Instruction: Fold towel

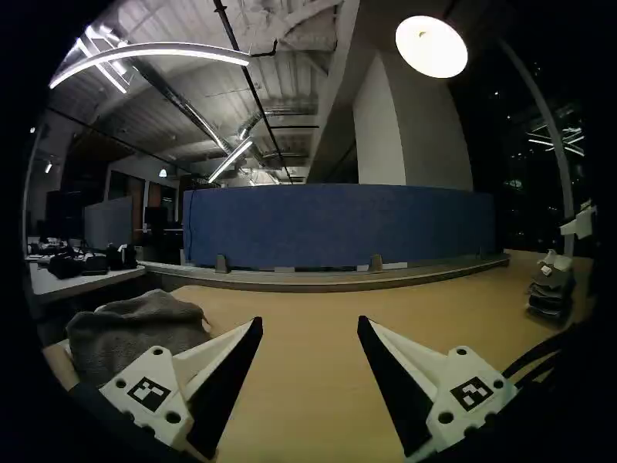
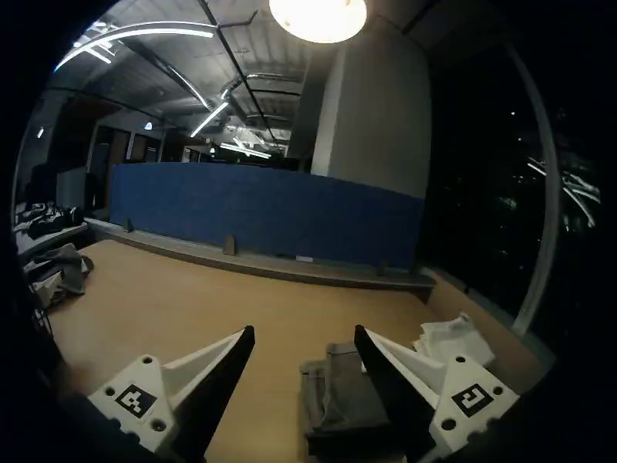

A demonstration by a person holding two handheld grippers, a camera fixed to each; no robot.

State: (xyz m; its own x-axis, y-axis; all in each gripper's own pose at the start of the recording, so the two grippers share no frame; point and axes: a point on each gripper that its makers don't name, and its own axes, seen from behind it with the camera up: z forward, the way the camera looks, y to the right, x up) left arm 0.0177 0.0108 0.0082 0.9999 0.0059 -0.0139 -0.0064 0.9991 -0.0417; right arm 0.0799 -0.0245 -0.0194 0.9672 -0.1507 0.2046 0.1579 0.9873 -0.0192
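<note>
A rumpled grey terry towel lies heaped and unfolded at the left edge of the pale wooden table, near the left gripper, whose fingers stand wide apart and empty. The right gripper gapes just as wide beside a stack of folded dark grey towels.

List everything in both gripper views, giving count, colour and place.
Table: one, light wood, under both grippers.
Loose towel: one, grey, crumpled at the table's left end, beside the left gripper.
Folded towels: one stack, dark grey, on the table, partly behind the right gripper's finger.
White cloth: one, white, on the table just right of the stack.
Partition: one, blue, along the table's far edge.
Ceiling lamp: one, round, glowing white, overhead.
Left gripper: one, white and black, open, empty.
Right gripper: one, white and black, open, empty.
</note>
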